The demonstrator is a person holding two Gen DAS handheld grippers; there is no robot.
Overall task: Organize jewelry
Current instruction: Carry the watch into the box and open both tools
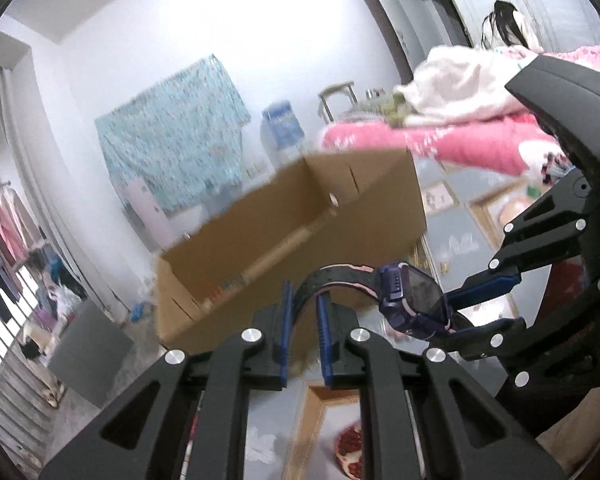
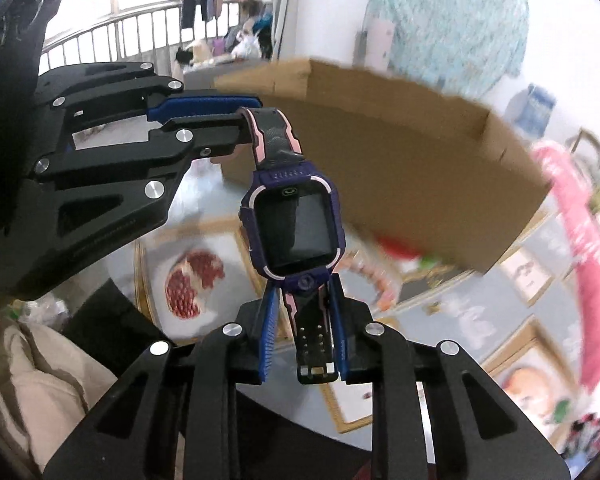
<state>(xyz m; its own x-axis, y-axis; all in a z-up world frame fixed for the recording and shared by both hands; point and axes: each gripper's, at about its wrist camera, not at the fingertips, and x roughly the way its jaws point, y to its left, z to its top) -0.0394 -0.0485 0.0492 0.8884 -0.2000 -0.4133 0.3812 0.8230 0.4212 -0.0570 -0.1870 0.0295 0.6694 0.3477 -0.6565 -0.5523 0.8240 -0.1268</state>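
The smartwatch [image 2: 296, 232], purple case with pink-and-black straps, is held up in the air between the two tools, well clear of the tabletop [image 2: 460, 304]. One strap is pinched by the left gripper [image 1: 304, 312], its blue pads closed on the band; the other strap, the one with the buckle holes, is caught in the right gripper [image 2: 306, 320], whose tongs are likewise clamped on the band, though a little gap shows on one side. The dark screen is turned toward the right wrist camera.

Just behind it an open cardboard box [image 1: 300, 232] is seen, blurred, so motion is likely in play. A halved pomegranate [image 2: 194, 282] lies on the table below.

Risk is judged to sit in the two-sided hold: if the tools are pulled apart or twisted against each other, a strap could be yanked free and the watch swung or dropped. With only thin straps pinched, a slip is plausible on the looser side. Should one grip be released early, the heavy case would pivot down, possibly onto the fruit.
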